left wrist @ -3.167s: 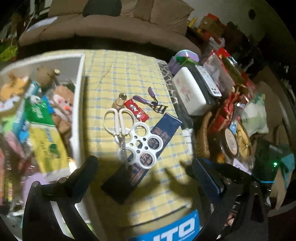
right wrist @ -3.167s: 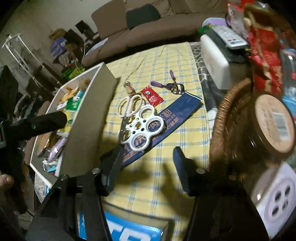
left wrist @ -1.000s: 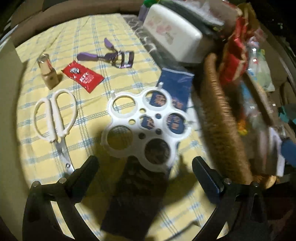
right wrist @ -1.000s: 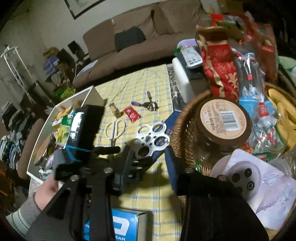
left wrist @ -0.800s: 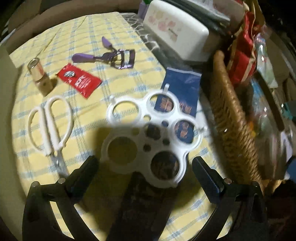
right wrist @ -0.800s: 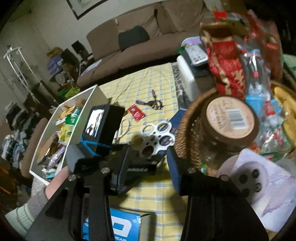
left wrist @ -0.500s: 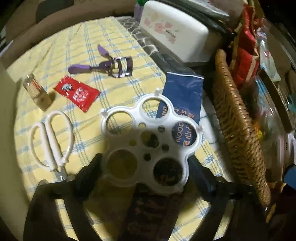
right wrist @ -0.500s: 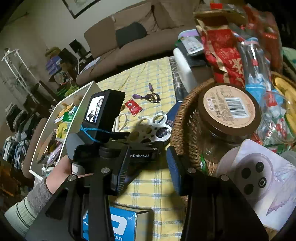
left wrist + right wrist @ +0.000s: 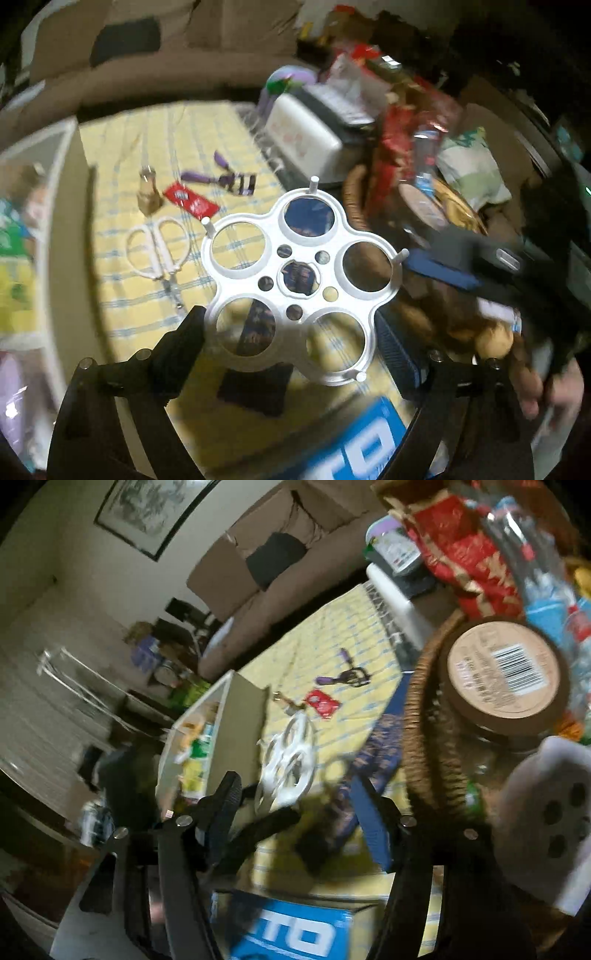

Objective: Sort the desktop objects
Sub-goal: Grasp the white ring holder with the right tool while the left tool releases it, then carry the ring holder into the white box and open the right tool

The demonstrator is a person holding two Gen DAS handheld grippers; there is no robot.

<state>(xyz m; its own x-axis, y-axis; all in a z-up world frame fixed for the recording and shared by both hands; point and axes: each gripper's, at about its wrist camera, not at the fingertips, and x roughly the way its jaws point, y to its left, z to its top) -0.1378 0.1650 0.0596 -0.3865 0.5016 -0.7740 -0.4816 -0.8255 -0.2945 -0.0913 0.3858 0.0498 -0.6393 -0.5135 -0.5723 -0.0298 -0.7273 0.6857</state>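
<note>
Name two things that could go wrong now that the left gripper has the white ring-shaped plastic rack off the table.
1. The left gripper pinches the white rack only at its outer edges, so the rack could pivot or slip and drop onto the scissors or the blue packet below.
2. The rack's small pegs stick out close to the wicker basket and the white storage box, so it might snag while being carried across.
</note>
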